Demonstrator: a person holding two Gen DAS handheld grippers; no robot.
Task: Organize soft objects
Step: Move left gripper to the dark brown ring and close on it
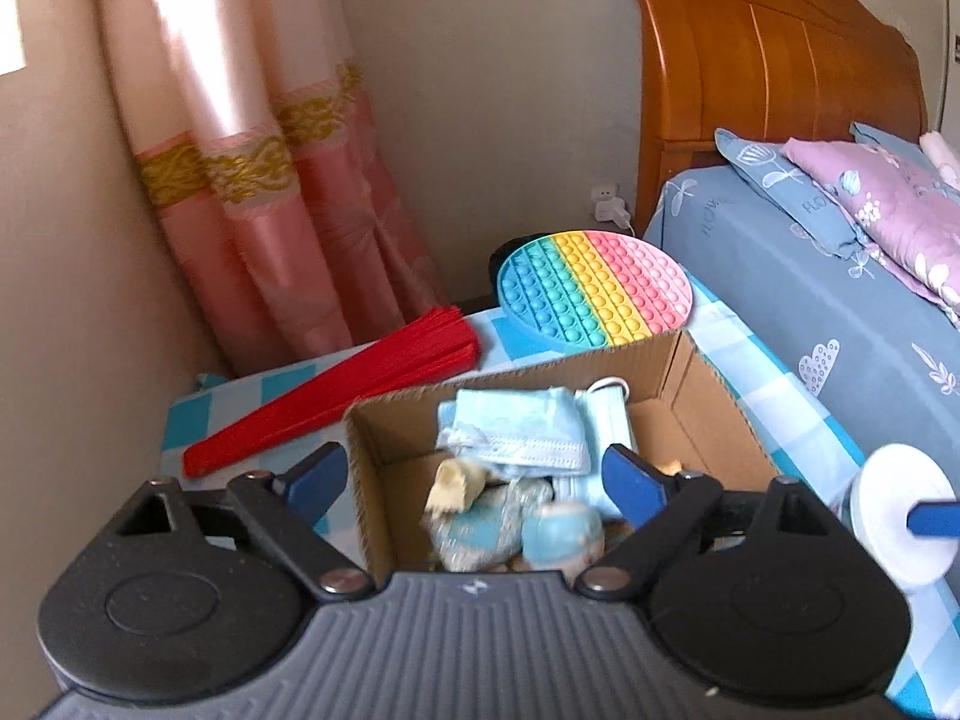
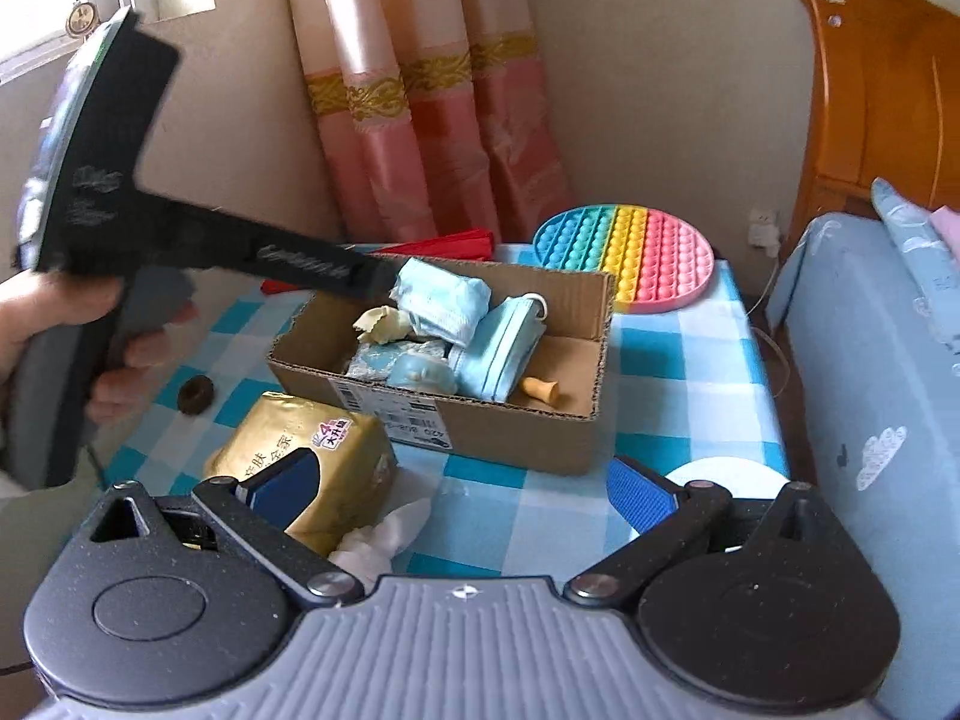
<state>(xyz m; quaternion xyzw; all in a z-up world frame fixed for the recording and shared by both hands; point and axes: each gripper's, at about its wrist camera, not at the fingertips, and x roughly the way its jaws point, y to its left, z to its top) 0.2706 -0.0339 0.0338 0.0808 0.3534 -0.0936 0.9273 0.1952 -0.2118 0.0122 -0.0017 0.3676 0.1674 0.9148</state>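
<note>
Left wrist view: the left gripper [image 1: 474, 477] hangs over the near end of the box [image 1: 708, 414], its fingers [image 1: 630, 480] spread wide with nothing pinched between them. Below lie the soft things already in the box: folded masks [image 1: 516, 426], a pale crumpled scrap [image 1: 453, 483] and blue-white plush pieces [image 1: 522, 531]. A red fan [image 1: 336, 396] lies on the table [image 1: 774, 396] left of the box, a rainbow pop mat [image 1: 591, 288] beyond it, and a white roll [image 1: 906, 510] at the right edge.

Right wrist view: the right gripper [image 2: 462, 489] sits nearer, over the checked cloth, fingers [image 2: 639, 495] spread and empty. A gold tissue pack [image 2: 312, 456] lies just by its left finger, with a white tissue [image 2: 384, 531] sticking out near it. The left gripper, held by a hand [image 2: 54, 336], reaches across over the far left of the box.

Risks, as I judge them: the tissue pack is wide and slippery, so a grip on one corner could let it twist or drop. The two grippers are close over the box and could collide. Pushing the pack in could tip the light box or knock a mask out.
</note>
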